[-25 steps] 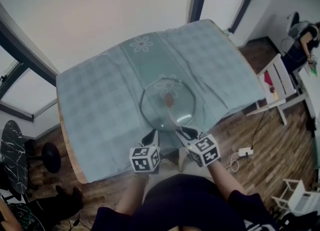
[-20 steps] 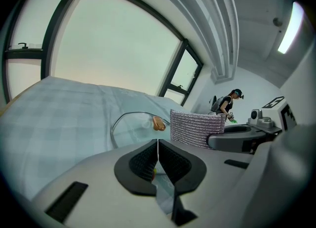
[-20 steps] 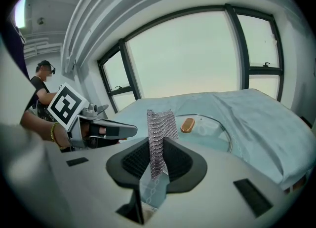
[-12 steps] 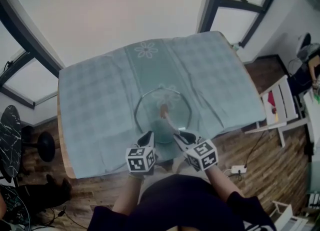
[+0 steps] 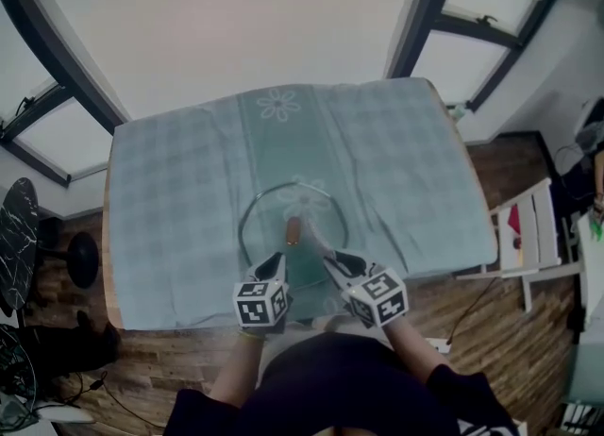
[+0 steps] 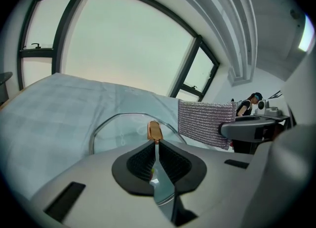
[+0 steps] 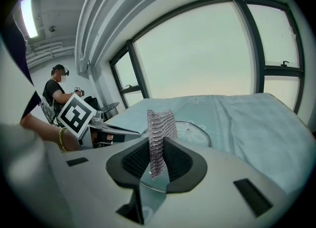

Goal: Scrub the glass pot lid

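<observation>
The glass pot lid lies on the tablecloth near the table's front edge, its knob now closer to both grippers than a second ago. In the left gripper view, the left gripper is pressed together at the near rim. In the right gripper view, the right gripper pinches a mesh scrubbing cloth just short of the glass, so scrubbing looks about to begin.

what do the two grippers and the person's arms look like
Both the left gripper and right gripper have light grey bodies, black ribbed pads and a white cube with black square markers. The person wears a dark top; forearms are bare, with a yellowish bracelet at the left wrist.
</observation>
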A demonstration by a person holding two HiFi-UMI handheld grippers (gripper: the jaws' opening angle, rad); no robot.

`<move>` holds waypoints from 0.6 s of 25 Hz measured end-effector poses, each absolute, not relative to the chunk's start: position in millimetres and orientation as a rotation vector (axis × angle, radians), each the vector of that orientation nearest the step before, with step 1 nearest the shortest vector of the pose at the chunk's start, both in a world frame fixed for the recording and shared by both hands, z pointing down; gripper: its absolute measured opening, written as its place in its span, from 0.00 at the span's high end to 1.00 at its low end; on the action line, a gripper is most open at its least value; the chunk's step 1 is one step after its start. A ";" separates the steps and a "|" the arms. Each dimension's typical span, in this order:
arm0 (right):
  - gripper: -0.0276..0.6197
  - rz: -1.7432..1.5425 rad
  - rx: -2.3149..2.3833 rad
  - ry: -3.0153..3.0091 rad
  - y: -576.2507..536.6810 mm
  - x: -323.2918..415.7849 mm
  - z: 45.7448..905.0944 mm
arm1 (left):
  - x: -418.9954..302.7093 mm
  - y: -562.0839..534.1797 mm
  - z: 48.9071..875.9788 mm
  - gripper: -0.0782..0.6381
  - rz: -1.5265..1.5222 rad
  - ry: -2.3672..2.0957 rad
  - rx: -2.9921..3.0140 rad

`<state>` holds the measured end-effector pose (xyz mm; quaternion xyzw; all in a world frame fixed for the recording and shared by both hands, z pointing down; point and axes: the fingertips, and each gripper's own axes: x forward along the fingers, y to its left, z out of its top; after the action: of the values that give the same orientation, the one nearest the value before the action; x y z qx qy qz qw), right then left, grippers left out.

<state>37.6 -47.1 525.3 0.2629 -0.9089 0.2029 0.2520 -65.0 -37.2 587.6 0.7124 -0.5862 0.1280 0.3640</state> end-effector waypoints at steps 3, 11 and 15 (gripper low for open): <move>0.83 0.559 0.672 -2.481 -53.6 45.6 525.0 | -59.4 -42.6 592.7 0.88 0.333 -1.536 1.793; 0.83 0.567 0.586 -2.514 -72.0 63.8 525.0 | -49.3 -51.0 604.6 0.82 0.350 -1.596 1.712; 0.83 0.565 0.555 -2.524 -76.2 73.3 525.9 | -44.3 -56.8 609.3 0.70 0.361 -1.638 1.682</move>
<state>73.3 -76.2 525.9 0.2033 -0.9249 0.2072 0.2457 -44.3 -56.8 609.3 0.6568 -0.6397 0.1411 0.3735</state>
